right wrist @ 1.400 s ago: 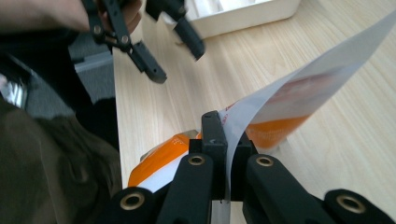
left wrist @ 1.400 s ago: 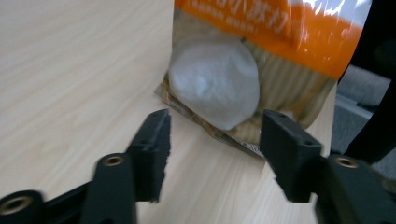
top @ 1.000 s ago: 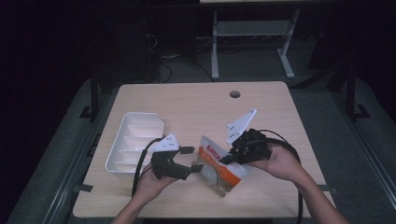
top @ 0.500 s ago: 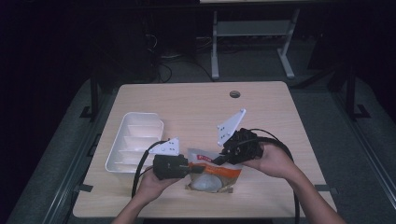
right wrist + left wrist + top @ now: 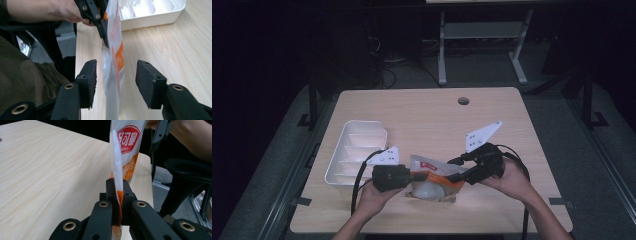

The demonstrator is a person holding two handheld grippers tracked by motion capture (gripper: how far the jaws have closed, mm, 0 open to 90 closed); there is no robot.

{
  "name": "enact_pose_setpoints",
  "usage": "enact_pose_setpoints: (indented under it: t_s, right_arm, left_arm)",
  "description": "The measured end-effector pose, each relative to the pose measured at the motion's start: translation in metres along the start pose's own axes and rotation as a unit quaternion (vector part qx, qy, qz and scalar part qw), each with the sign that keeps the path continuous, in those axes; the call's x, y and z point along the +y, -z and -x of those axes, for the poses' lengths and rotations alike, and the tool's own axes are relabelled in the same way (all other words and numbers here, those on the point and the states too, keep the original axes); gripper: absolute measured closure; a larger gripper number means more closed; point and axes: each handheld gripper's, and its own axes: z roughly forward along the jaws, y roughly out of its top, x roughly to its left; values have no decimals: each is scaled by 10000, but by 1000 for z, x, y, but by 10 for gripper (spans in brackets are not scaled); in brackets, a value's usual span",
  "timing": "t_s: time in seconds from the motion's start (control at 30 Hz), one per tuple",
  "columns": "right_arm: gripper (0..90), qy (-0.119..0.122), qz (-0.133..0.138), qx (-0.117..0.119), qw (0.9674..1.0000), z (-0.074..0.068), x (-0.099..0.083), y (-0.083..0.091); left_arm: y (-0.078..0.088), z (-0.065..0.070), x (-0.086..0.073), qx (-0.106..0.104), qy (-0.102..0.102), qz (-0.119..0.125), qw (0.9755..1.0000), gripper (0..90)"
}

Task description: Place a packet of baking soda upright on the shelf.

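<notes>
The left gripper (image 5: 412, 176) clamps the snack bag's (image 5: 432, 180) edge at the table's (image 5: 422, 115) six o'clock, steadying it. The right gripper (image 5: 454, 170), jaws just opened, straddles the bag without pressing, probably to regrip. The white tray (image 5: 357, 150) sits at nine o'clock.

On the counter (image 5: 427, 120), the left tongs (image 5: 411, 176) pinch one edge of an orange-and-white snack bag (image 5: 432, 181). The right tongs (image 5: 454, 170), jaws just opened, flank its other edge. A white divided tray (image 5: 357, 131) sits left of them.
</notes>
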Motion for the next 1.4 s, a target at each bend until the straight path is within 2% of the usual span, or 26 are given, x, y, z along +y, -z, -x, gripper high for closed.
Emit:
enact_pose_setpoints:
  t_s: [0.03, 0.1, 0.2, 0.23, 0.27, 0.3, 0.37, 0.4, 0.43, 0.53, 0.63, 0.67, 0.77, 0.83, 0.9, 0.93, 1.0, 1.1, 1.17, 1.3, 1.4]
  right_arm:
    - [510, -78, 154, -54, 9998, 0, -11, -1]
    - [539, -132, 285, -58, 9995, 0, -19, -4]
    - [570, -193, 491, -188, 9984, -1, -32, -11]
    - [570, -193, 491, -188, 9984, -1, -32, -11]
    - [587, -230, 551, -162, 9981, 0, -35, -12]
    - [609, -322, 721, -155, 9968, 1, -43, -19]
    - [629, -349, 793, -154, 9961, 1, -45, -20]
    - [693, -410, 936, -80, 9947, 2, -50, -23]
    - [693, -410, 936, -80, 9947, 2, -50, -23]
    - [791, -461, 910, -79, 9947, 4, -53, -29]
    - [823, -446, 929, -72, 9947, 3, -51, -30]
    - [888, -459, 919, -37, 9947, 3, -50, -31]
    - [894, -525, 872, 55, 9948, 3, -49, -32]
    - [896, -443, 809, 68, 9957, 1, -45, -30]
    - [897, -369, 748, 11, 9965, -2, -41, -27]
    - [898, -287, 661, -58, 9974, -6, -38, -22]
    - [898, -194, 522, -163, 9983, -10, -35, -18]
    - [898, -132, 407, -288, 9987, -13, -32, -11]
    - [898, -156, 420, -360, 9983, -12, -32, -5]
    - [898, -174, 457, -469, 9977, -10, -32, 3]
    - [898, -183, 521, -642, 9964, -6, -28, 14]
  left_arm:
    - [1, -1, 0, -2, 39, 35, 10000, 891]
    - [1, -2, 0, 14, 58, 59, 10000, 891]
    - [2, -1, 0, 56, 60, 66, 9999, 891]
    - [2, -1, 0, 56, 60, 66, 9999, 891]
    - [3, -1, 0, 68, 70, 79, 9999, 891]
    - [3, -1, 0, 84, 79, 85, 9999, 891]
    - [3, -1, 0, 100, 103, 95, 9999, 891]
    - [4, -2, 0, 100, 117, 106, 9998, 891]
    - [4, -2, -1, 94, 132, 114, 9998, 891]
    - [4, -3, -1, 108, 155, 138, 9997, 891]
    - [5, -3, -2, 94, 190, 165, 9996, 890]
    - [5, -3, -2, 106, 205, 163, 9996, 889]
    - [6, -3, -3, 100, 196, 147, 9996, 883]
    - [6, -2, -4, 125, 179, 107, 9997, 868]
    - [6, -1, -4, 207, 114, 59, 9997, 800]
    - [7, 2, -4, 361, 59, 27, 9993, 762]
    - [8, 3, -4, 444, 23, 44, 9990, 743]
    - [10, 3, -4, 564, 74, 68, 9984, 685]
    - [11, 3, -4, 576, 111, 49, 9983, 652]
    - [12, 6, -7, 717, 55, 7, 9974, 630]
    - [14, 10, -9, 762, 12, -60, 9971, 611]
